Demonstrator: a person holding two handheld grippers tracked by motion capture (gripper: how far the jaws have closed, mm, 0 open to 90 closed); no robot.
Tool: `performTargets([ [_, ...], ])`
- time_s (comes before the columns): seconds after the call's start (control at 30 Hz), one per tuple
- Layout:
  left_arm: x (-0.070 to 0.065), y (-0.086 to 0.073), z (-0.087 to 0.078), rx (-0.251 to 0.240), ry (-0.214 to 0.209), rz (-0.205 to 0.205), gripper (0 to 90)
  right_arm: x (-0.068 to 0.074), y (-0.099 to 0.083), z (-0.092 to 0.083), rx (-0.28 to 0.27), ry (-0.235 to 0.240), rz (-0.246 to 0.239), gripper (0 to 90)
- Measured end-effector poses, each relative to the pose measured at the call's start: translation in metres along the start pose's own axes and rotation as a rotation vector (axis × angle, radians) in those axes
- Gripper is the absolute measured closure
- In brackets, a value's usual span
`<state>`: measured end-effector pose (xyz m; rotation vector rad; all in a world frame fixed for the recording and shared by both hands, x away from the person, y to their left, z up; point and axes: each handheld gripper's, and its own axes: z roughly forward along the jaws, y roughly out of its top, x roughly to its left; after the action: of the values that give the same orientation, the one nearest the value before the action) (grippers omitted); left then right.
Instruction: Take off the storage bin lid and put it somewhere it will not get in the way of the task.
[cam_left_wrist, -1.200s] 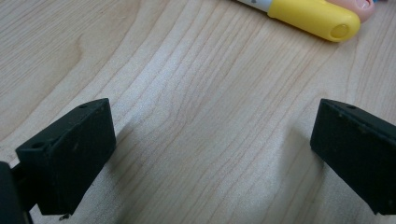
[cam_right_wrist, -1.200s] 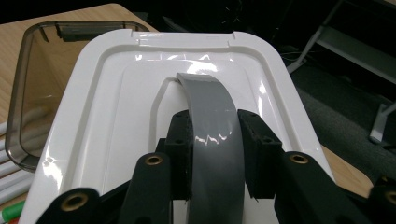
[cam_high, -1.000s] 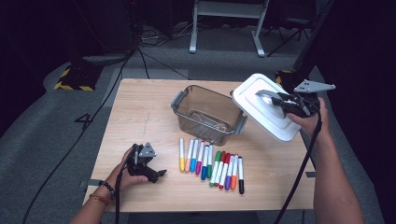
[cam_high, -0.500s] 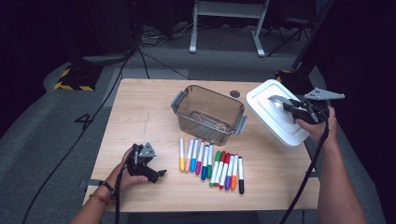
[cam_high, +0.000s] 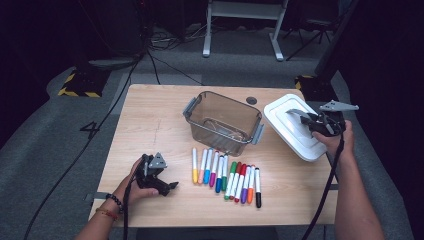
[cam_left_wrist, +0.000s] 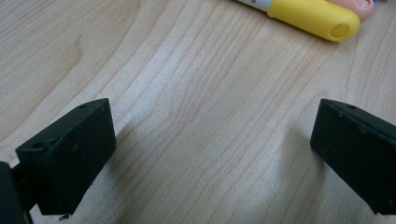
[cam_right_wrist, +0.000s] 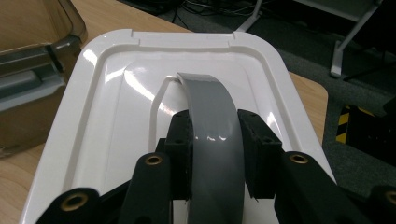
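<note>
A white box lid (cam_high: 290, 127) with a grey strap handle (cam_right_wrist: 212, 112) lies low over the table's right edge, beside the clear grey bin (cam_high: 222, 122). My right gripper (cam_high: 306, 118) is shut on that handle, and the right gripper view has both pads pressing the strap's sides (cam_right_wrist: 214, 135). Whether the lid rests fully on the table I cannot tell. My left gripper (cam_high: 168, 187) rests on the table at the front left, open with bare wood between its jaws (cam_left_wrist: 210, 149). A yellow marker cap (cam_left_wrist: 310, 14) lies just beyond it.
A row of several coloured markers (cam_high: 225, 175) lies in front of the bin, to the right of my left gripper. The wooden table (cam_high: 150, 120) has free room at the left and back left. A dark floor with cables surrounds it.
My right gripper has carried the lid from above the bin's right side to the right and down toward the table's right edge. The left gripper has stayed put.
</note>
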<state>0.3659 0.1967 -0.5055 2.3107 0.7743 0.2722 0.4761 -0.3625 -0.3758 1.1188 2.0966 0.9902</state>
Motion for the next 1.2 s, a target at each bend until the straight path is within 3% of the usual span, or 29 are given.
performTargets([
  [0.5,0.0,0.0,0.0,-0.001,-0.001,0.0,0.5,0.004,-0.021,0.037,0.08,0.015,0.027,67.3],
  [1.2,0.0,0.0,0.0,-0.002,-0.001,0.001,0.5,0.022,-0.03,0.068,0.114,0.054,0.038,67.2],
])
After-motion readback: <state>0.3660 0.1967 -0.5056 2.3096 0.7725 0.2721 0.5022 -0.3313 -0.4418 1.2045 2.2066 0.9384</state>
